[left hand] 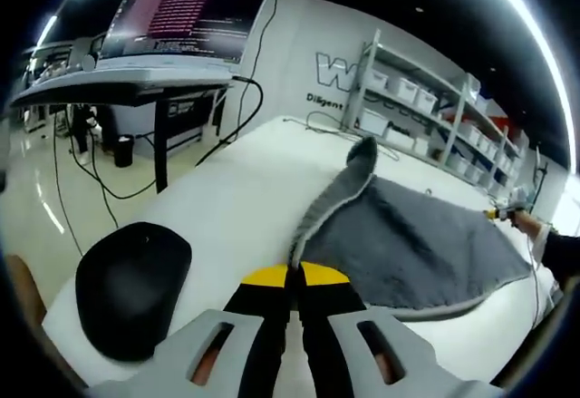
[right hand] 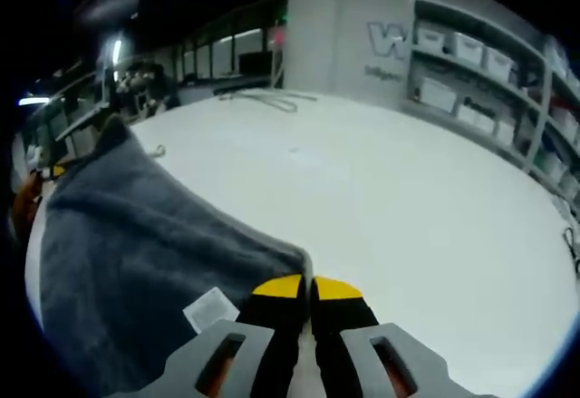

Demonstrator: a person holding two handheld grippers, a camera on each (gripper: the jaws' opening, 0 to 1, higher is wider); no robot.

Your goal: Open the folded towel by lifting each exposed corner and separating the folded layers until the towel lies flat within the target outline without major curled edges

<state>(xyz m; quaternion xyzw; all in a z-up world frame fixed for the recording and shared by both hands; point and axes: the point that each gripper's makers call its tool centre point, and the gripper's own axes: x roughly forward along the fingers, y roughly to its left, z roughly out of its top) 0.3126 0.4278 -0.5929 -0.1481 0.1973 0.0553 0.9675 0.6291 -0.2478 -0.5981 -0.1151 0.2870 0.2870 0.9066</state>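
— Two corners of the grey towel (left hand: 417,244) are being gripped?

— Yes. One is being pinched in the closed left gripper (left hand: 295,282), one in the closed right gripper (right hand: 306,287), so the layers are being drawn apart over the white table (right hand: 408,199), probably for flattening.

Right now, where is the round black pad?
In the left gripper view, the round black pad lies on the white table, left of the grey towel.

Both tongs (left hand: 294,282) (right hand: 308,286) clamped shut.
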